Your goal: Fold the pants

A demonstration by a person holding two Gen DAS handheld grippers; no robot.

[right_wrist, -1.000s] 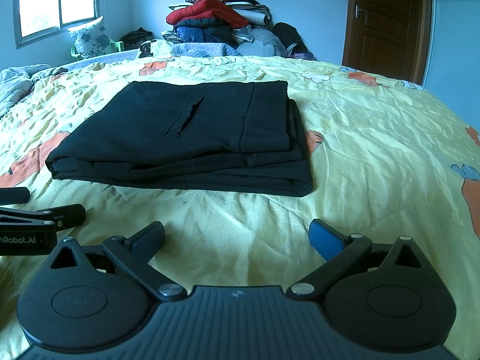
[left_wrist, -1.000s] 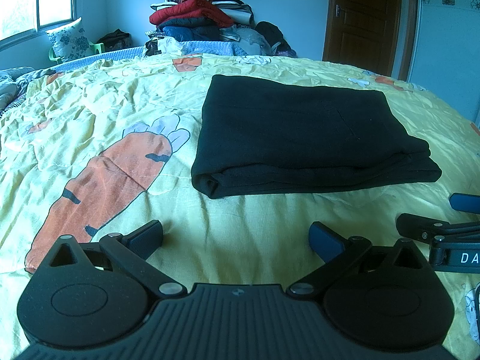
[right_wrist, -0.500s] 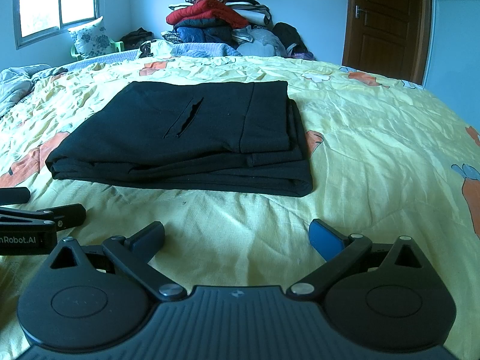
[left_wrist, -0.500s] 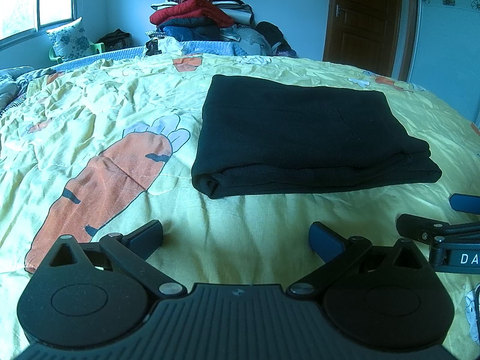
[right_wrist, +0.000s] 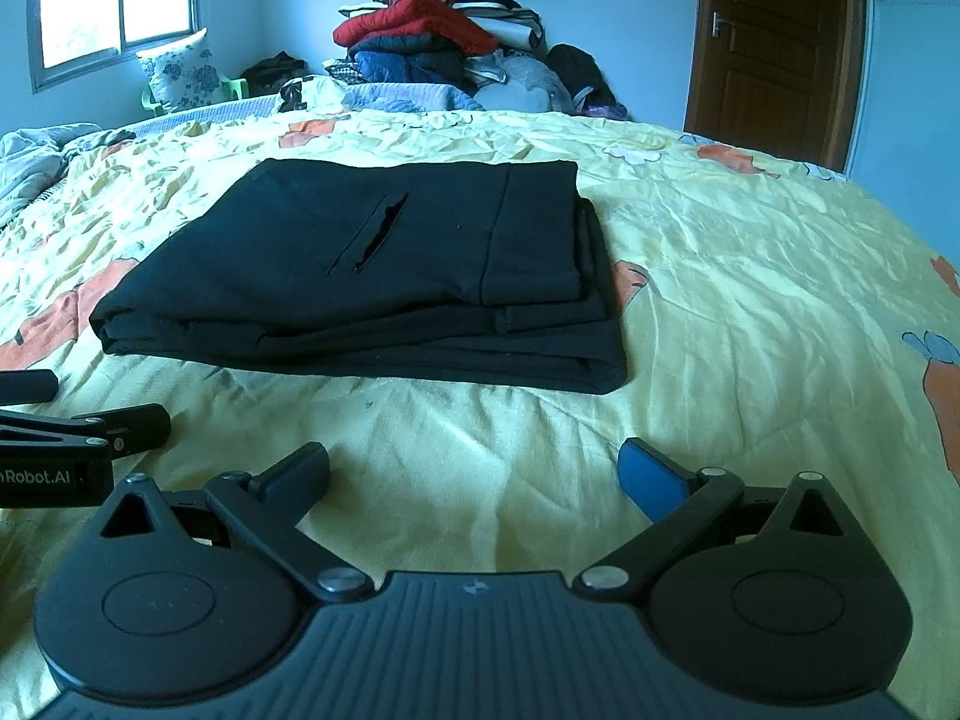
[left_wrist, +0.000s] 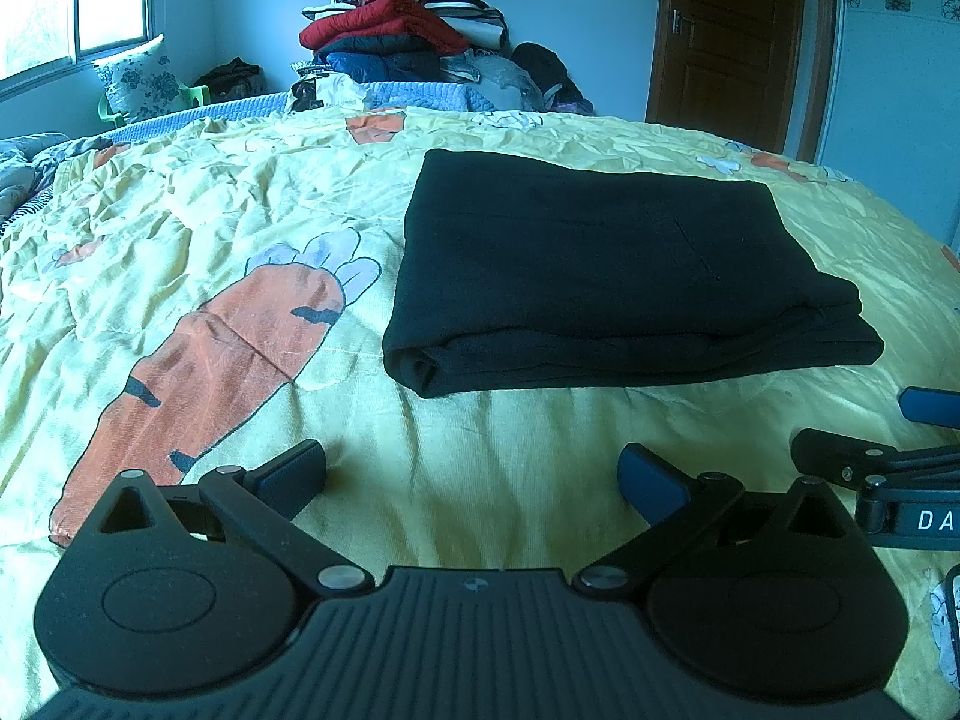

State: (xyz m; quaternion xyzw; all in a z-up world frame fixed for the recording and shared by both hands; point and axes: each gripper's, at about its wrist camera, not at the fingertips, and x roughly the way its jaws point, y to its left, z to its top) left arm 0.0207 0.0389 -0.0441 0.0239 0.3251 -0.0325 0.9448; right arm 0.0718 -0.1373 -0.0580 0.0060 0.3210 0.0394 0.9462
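Black pants (left_wrist: 606,276) lie folded into a flat rectangle of several layers on the yellow carrot-print bedspread (left_wrist: 198,252). In the right wrist view the same pants (right_wrist: 384,264) show a pocket slit on top. My left gripper (left_wrist: 474,471) rests low over the bedspread in front of the pants, open, with nothing between its fingers. My right gripper (right_wrist: 474,471) sits beside it, also open and empty, short of the pants' near edge. Each gripper's fingers show at the side of the other's view: the right one (left_wrist: 882,462) and the left one (right_wrist: 90,426).
A tall pile of clothes (left_wrist: 408,42) stands past the far side of the bed. A brown door (left_wrist: 738,42) is at the back right, a window (left_wrist: 72,6) and a floral pillow (left_wrist: 141,84) at the back left. Bedspread stretches out on both sides of the pants.
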